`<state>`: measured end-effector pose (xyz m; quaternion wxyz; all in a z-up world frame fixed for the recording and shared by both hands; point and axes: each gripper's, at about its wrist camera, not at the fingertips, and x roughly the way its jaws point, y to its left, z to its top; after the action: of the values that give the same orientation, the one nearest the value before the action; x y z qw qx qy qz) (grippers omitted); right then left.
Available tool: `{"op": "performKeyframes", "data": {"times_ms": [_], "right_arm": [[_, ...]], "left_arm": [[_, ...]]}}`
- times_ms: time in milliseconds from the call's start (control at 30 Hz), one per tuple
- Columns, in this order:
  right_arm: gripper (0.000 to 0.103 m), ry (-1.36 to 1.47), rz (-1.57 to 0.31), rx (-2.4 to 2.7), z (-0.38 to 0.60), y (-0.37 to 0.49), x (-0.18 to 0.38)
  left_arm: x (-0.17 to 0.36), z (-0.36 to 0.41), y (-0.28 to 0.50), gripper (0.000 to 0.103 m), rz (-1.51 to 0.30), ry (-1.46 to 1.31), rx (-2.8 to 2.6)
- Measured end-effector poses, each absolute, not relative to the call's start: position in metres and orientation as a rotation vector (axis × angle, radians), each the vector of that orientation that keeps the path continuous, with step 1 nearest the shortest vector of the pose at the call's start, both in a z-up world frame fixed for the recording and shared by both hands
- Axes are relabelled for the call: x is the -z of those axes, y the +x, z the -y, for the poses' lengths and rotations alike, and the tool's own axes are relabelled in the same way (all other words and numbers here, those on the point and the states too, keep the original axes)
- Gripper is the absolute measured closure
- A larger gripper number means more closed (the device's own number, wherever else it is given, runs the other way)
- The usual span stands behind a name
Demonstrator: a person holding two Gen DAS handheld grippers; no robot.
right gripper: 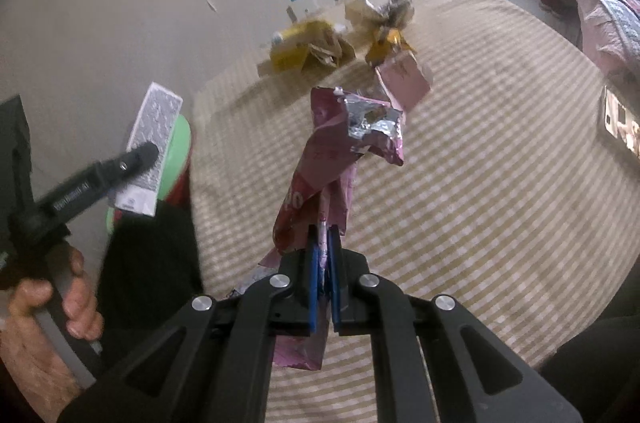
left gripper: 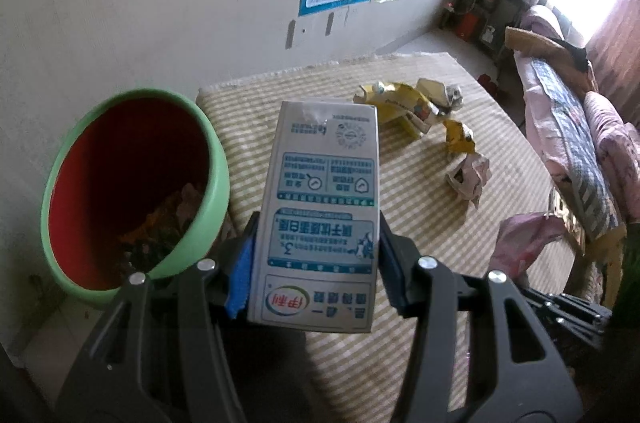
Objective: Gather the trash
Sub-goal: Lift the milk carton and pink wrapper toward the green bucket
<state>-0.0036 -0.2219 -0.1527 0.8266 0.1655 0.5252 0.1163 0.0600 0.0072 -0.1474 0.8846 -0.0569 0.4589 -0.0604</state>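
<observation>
green bin point(right gripper: 176, 159) mostly hidden behind carton point(right gripper: 152, 147), phone point(right gripper: 622, 127) cut off

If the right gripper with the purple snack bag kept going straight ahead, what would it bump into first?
Probably the striped tan tablecloth. The right gripper, shut on the crumpled purple foil snack bag, points down at bare cloth. The pink paper scrap and yellow wrappers lie farther on, though depth is unclear.
</observation>
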Motion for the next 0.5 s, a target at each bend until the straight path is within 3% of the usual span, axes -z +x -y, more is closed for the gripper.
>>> {"op": "performKeyframes", "data": {"times_ms": [500], "right_arm": [[0.098,0.271,-1.069,-0.372,0.148,0.022,0.114]], "left_arm": [[0.136,-0.070,0.054,0.052,-0.908,-0.241,0.050]]}}
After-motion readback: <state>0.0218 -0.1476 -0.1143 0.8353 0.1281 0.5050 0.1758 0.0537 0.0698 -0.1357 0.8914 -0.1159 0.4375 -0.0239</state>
